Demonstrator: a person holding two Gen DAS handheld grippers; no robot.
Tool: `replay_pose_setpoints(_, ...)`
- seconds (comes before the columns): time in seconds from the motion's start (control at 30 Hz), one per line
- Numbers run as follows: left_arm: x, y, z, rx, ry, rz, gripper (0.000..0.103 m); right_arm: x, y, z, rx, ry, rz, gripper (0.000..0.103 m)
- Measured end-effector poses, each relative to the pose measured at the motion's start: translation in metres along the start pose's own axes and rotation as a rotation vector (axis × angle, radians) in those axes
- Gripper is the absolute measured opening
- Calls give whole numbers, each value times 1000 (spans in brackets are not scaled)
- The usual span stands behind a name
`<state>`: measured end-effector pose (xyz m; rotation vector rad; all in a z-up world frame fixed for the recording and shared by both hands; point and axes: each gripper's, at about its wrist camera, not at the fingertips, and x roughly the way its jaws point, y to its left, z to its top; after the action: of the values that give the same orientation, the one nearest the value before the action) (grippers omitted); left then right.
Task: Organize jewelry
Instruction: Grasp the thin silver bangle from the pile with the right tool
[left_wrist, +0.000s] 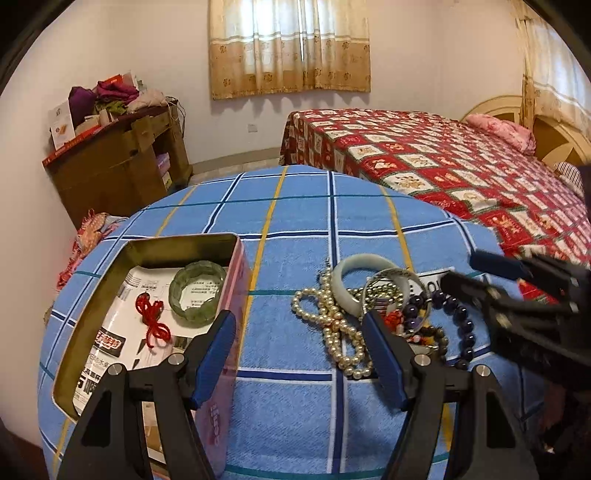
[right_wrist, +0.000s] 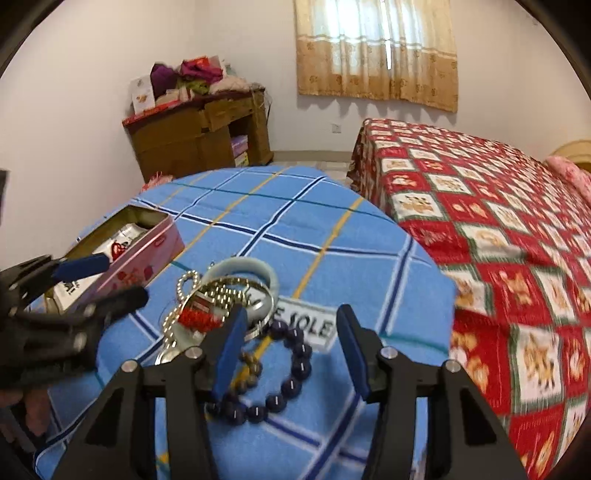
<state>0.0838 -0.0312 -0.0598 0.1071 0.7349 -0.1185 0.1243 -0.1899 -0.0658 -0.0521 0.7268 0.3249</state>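
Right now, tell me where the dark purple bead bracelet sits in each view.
Left wrist: dark purple bead bracelet at right of centre, on the far right edge of the jewelry pile.
Right wrist: low in the middle, between the fingers.
Shared landmark: pale jade bangle just beyond it.

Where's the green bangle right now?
In the left wrist view, the green bangle lies inside the open tin at left, beside the red cord, apart from the jewelry pile.

An open pink tin lies on the blue checked cloth, holding a green bangle and a red knotted cord. Beside it, apart, lies a tangled heap: pearl necklace, pale bangle, dark bead bracelet.
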Motion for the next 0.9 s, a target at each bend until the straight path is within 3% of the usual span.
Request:
replay_pose_setpoints(0.2, 0, 8, -1, -28, -3, 5, 71, 36, 3, 7, -18, 126, 44, 35)
replay_pose_setpoints(0.23, -1, 9, -1, -31, -6, 1, 71, 37, 3, 6, -15, 126, 64, 27)
replay_pose_setpoints(0.27, -3, 10, -1, -33, -7, -3, 71, 36, 2, 6, -11, 126, 78, 12)
replay_pose_setpoints(0.33, -6, 10, -2, -34, -14, -6, 71, 31, 3, 3, -14, 125, 93, 7)
replay_pose_setpoints(0.7, -18, -9, -9, 15, -26, -23, 71, -2, -16, -2, 70, 20, 65, 4)
replay_pose_setpoints(0.73, -16, -10, -9, 18, -19, -20, 71, -1, -19, 0, 89, 19, 77, 10)
replay_pose_setpoints(0.8, -13, -8, -9, 12, -16, 16, 71, 3, -19, 5, 97, 33, 70, 54)
replay_pose_setpoints(0.83, -13, -5, -8, 6, -16, 20, 71, 3, -18, 7, 101, 22, 71, 85)
replay_pose_setpoints(0.9, -14, 2, -7, -20, -19, 24, 71, 4, -12, 11, 95, 12, 83, 91)
